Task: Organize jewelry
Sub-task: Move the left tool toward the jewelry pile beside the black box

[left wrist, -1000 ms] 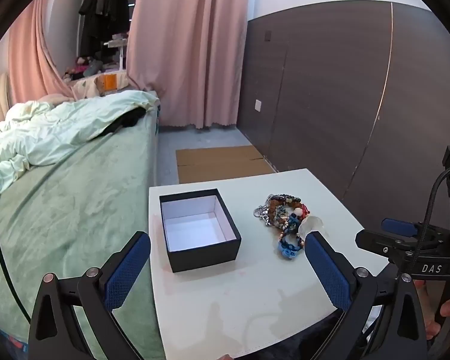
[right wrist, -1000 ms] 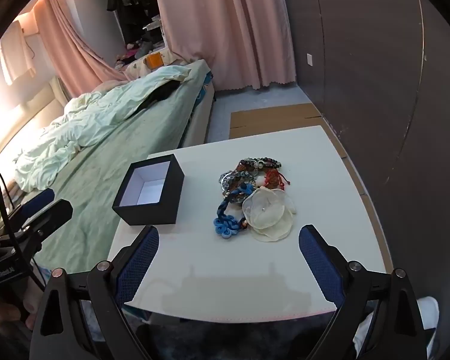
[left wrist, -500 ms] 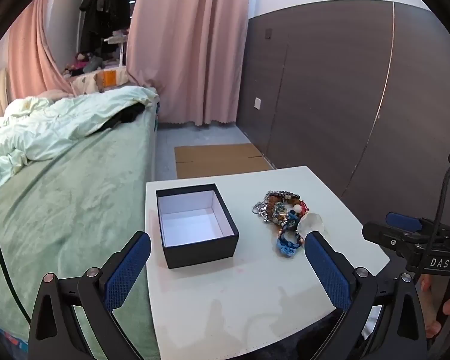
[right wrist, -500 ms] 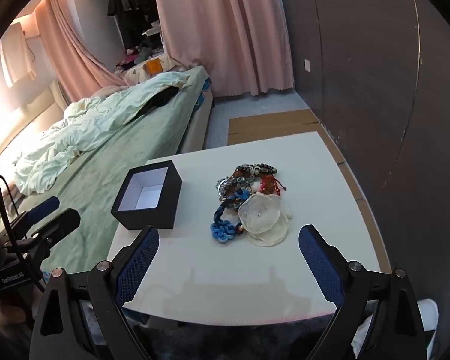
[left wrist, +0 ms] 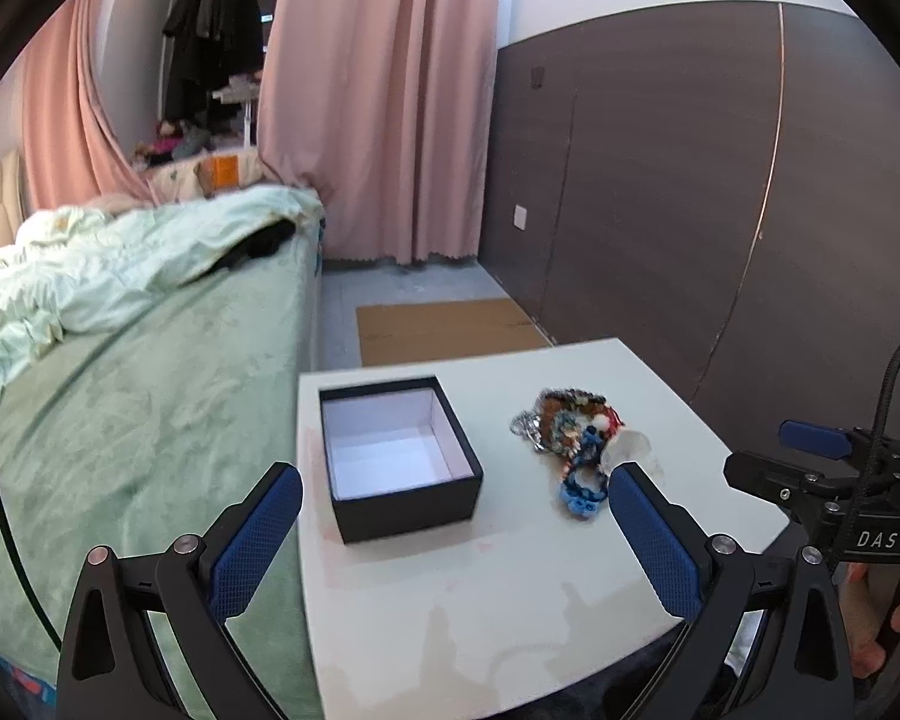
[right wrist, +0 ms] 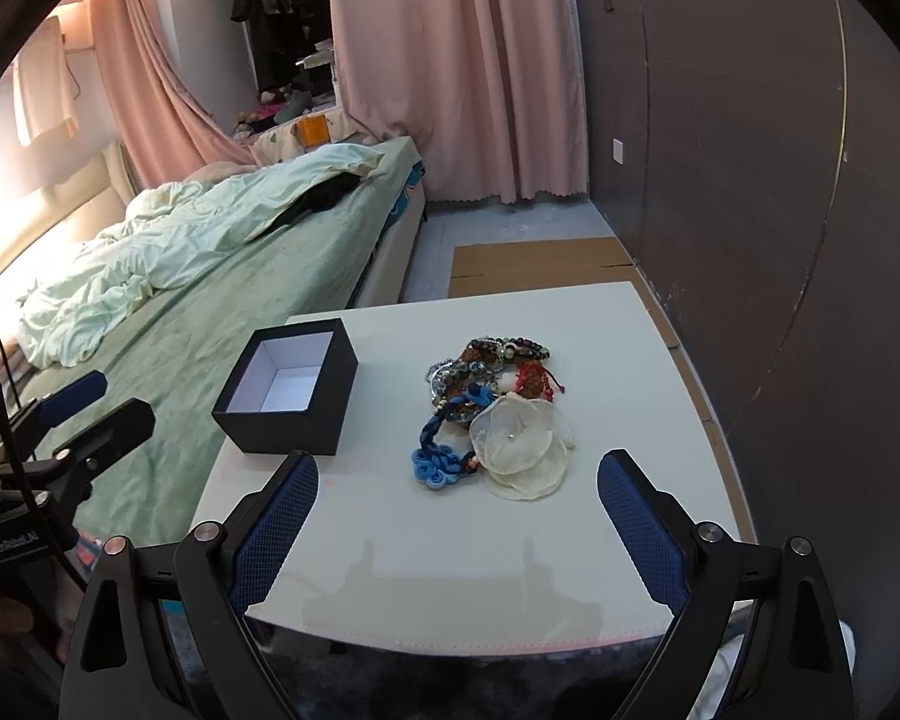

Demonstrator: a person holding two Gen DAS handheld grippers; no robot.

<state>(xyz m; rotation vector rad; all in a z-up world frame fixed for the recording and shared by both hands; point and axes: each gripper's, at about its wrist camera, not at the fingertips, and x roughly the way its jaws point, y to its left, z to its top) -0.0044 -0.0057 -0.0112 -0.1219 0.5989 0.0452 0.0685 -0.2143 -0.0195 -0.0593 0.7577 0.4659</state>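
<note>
Both grippers hang above the near edge of a white table, each with its blue-padded fingers spread wide and nothing between them; the left gripper sits over the near left corner, its left finger out past the table's left edge and over the green bed, its right finger in front of the jewelry; the right gripper is centred on the near edge, with the jewelry pile lying beyond the gap between its fingers, apart from both pads; in the right wrist view the left gripper shows again at the far left, off the table's edge, and a fingertip shows at the bottom left; in the left wrist view the right gripper appears at the right edge, beside the table's near right corner, with a hand on its handle.

Toward the middle of the table the pile is a tangle of beaded bracelets, a red knotted cord, a blue braided cord at the near left and a translucent white flower piece at the near right, all touching or overlapping; near the left edge stands a black box, lid off, white-lined and empty, well apart from the pile; past the far edge a flat sheet of cardboard lies on the floor, pink curtains behind it and a dark panelled wall along the right.
</note>
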